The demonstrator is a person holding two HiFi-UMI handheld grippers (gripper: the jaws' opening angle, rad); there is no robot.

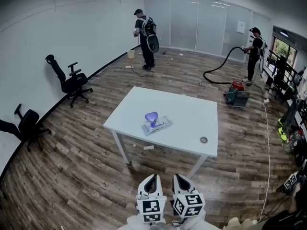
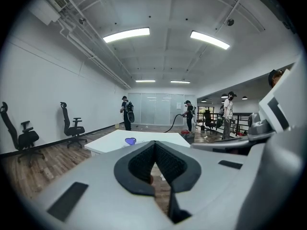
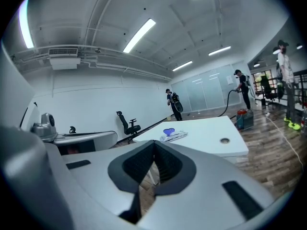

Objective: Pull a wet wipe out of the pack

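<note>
I hold both tools low at the bottom edge of the head view, side by side. My left gripper (image 1: 152,178) has its dark padded jaws pressed together at the tips, and so does my right gripper (image 1: 178,178). In each gripper's own view the pads meet in a point, with only floor showing through the hollow behind them.

The flat pale wet wipe pack (image 1: 157,124) lies on the white rectangular table (image 1: 184,110), left of the table's middle and near the centre of the head view. It is well apart from both grippers. A purple heart-shaped piece (image 1: 151,117) stands on its far end. Between my jaws and the pack lie a strip of the brown wood-plank floor (image 1: 86,166) and the table's near edge.

A small grey round ring (image 1: 204,140) sits toward the table's near right corner, apart from the pack. A small white scrap (image 1: 149,147) lies on the floor under the table's near edge.

At the left of the frame two black office chairs stand by the white wall, one tilted back (image 1: 72,80) and one lower down (image 1: 26,123).

At the top of the frame one person in dark clothes (image 1: 145,32) stands near a pale bucket (image 1: 131,54). At the upper right another person (image 1: 254,54) holds a black hose (image 1: 218,68) that runs to a red vacuum (image 1: 237,86).
</note>
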